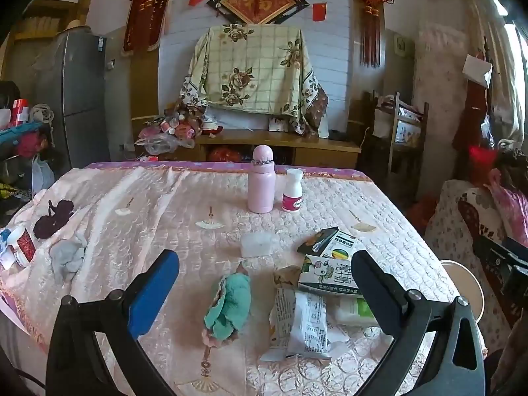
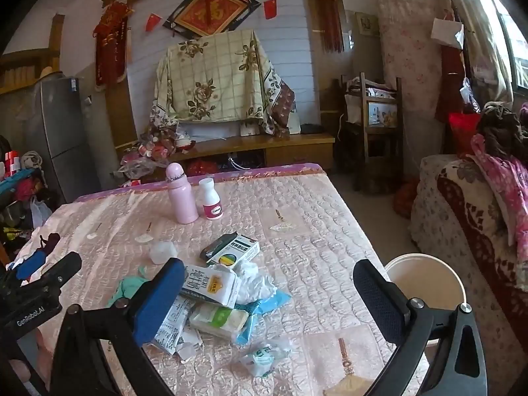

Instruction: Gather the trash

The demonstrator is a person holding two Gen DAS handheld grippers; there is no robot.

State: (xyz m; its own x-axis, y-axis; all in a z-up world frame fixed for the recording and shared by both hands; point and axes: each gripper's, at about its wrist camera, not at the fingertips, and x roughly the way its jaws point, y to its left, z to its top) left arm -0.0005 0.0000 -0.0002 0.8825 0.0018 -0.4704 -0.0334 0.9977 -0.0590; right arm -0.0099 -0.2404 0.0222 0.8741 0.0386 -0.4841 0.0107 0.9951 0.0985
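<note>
A pile of trash lies on the pink quilted table point(image 2: 313, 224): a milk carton point(image 2: 211, 285), a small medicine box point(image 2: 234, 250), crumpled white tissue point(image 2: 255, 280), a printed wrapper point(image 1: 305, 323), a green-white pack point(image 2: 219, 318) and a small crumpled wrapper point(image 2: 264, 358). My left gripper point(image 1: 265, 283) is open and empty above the table's near edge, just left of the pile. My right gripper point(image 2: 269, 293) is open and empty over the pile. A white bucket point(image 2: 425, 280) stands beside the table at the right, also in the left wrist view point(image 1: 462, 280).
A pink bottle point(image 1: 261, 180) and a white pill bottle point(image 1: 292, 191) stand at the far middle. A teal cloth item point(image 1: 227, 305), a clear plastic box point(image 1: 259, 244), grey cloth point(image 1: 67, 257) and a cup point(image 1: 21, 244) lie on the table. A sofa point(image 2: 478, 217) stands at right.
</note>
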